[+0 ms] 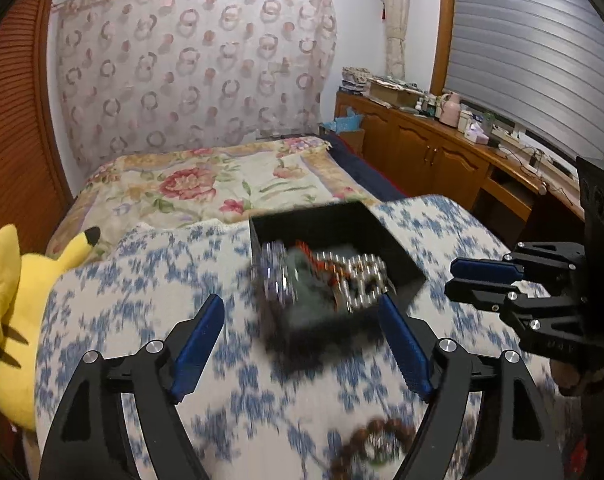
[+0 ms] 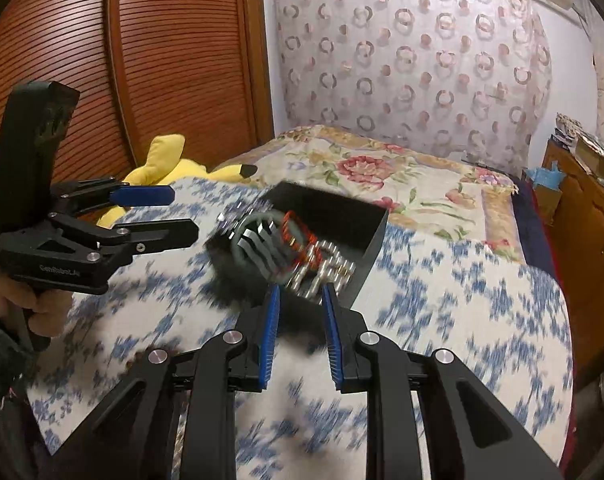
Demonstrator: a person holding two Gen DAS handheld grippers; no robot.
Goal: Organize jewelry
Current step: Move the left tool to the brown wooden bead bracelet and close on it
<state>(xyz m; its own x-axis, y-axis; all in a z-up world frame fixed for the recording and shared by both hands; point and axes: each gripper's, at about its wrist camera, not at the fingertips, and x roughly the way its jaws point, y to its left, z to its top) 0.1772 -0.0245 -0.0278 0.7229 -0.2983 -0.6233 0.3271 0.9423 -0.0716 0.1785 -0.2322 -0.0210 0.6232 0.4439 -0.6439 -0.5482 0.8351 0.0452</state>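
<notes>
We see the black jewelry box on a blue-and-white patterned cloth spread over the bed, already heaped with pieces: a sparkling bangle at its near left edge, a red beaded strand and a mass of silver beads. All of it is blurred, so finer detail escapes us.

One piece looks left outside: a brown beaded bracelet, lying on the cloth at about 6 o'clock from the box and low in the left wrist view. The coming move turns on this. The bracelet sits just beside the inner edge of the right-hand finger of the left gripper, nearer its base than its tips, at roughly 5 o'clock from the fingertips' midpoint. Its loop appears to lie flat; we cannot tell a long axis through the blur.

The left gripper's fingers stand wide apart with nothing between them but cloth and the box's near corner beyond.

The right gripper points at the box from 6 o'clock, its fingers narrowly apart and clamped on nothing that we can make out; the silver beads lie just past its tips.

We judge the left hand the nearer to the bracelet; it would need to draw back.
</notes>
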